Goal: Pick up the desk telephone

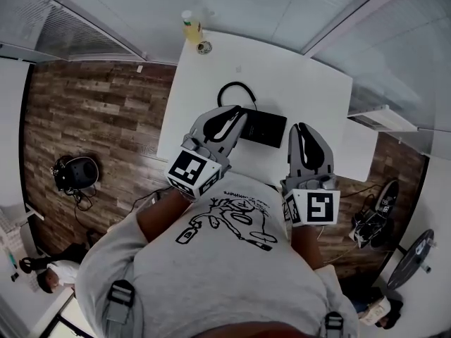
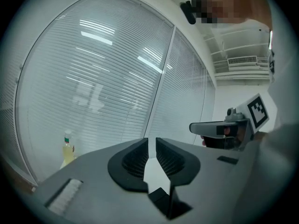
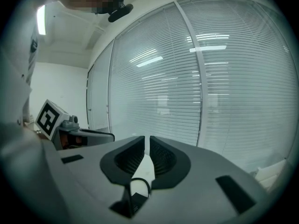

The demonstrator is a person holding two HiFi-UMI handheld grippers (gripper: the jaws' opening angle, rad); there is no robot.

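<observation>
The black desk telephone (image 1: 262, 127) lies flat on the white table (image 1: 299, 83), and its black cord (image 1: 236, 89) loops behind it. My left gripper (image 1: 237, 112) hovers over the phone's left end, shut and empty. My right gripper (image 1: 301, 127) hangs just right of the phone, also shut and empty. In the left gripper view the jaws (image 2: 152, 146) are together, with a black corner of the phone (image 2: 160, 196) showing below them. In the right gripper view the shut jaws (image 3: 146, 146) point at the blinds, with a bit of the cord (image 3: 143, 185) beneath.
A bottle of yellow liquid (image 1: 191, 27) and a small round object (image 1: 204, 47) stand at the table's far corner. Window blinds (image 3: 233, 78) close off the far side. A white shelf (image 1: 384, 118) juts in at the right. Bags (image 1: 74, 173) lie on the wood floor at the left.
</observation>
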